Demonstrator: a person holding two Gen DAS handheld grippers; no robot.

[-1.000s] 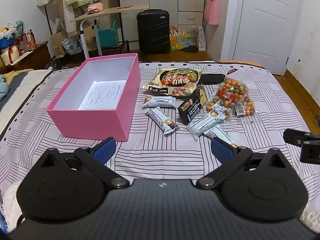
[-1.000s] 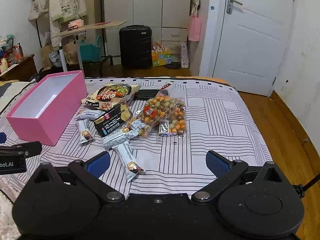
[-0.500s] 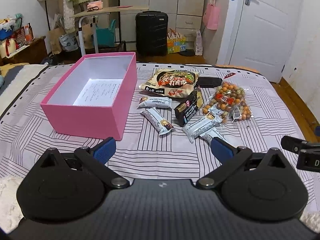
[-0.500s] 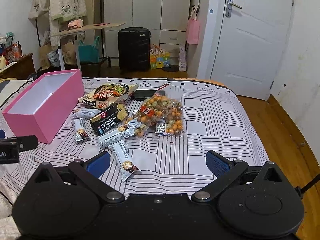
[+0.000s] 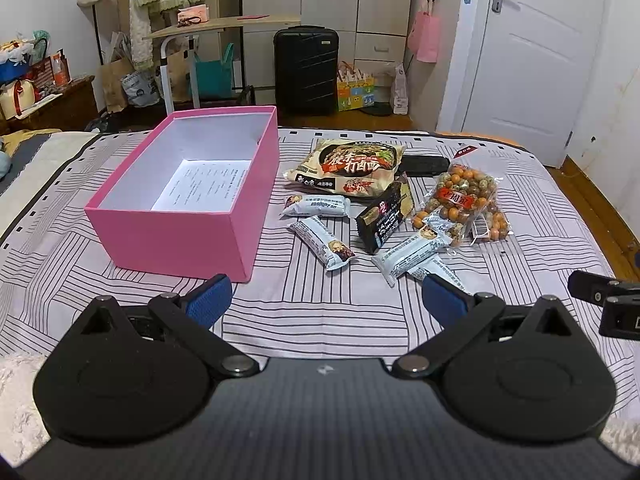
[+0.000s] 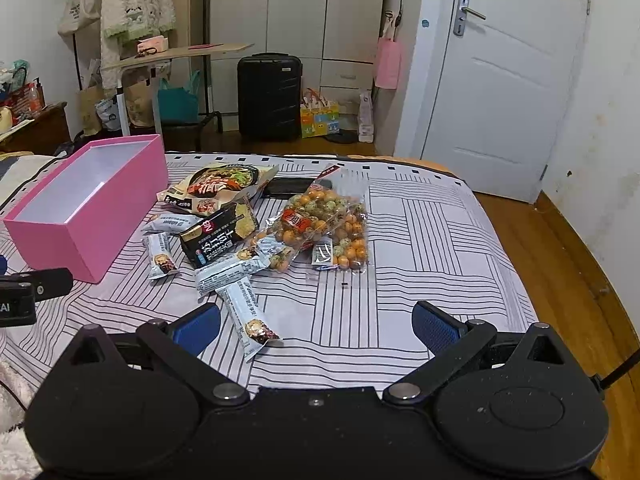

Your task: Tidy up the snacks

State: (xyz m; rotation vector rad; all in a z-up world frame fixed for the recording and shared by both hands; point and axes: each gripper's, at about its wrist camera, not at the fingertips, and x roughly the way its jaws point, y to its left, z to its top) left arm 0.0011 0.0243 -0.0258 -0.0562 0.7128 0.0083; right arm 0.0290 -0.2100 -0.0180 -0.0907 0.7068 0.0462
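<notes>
Left wrist view: finger covers nearest snack bar's end.

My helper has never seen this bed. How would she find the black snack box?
Start at the pink box on the bed. To its right lies the snack pile; the black snack box sits mid-pile, below the noodle bag. It is the only dark, rigid packet there.
</notes>
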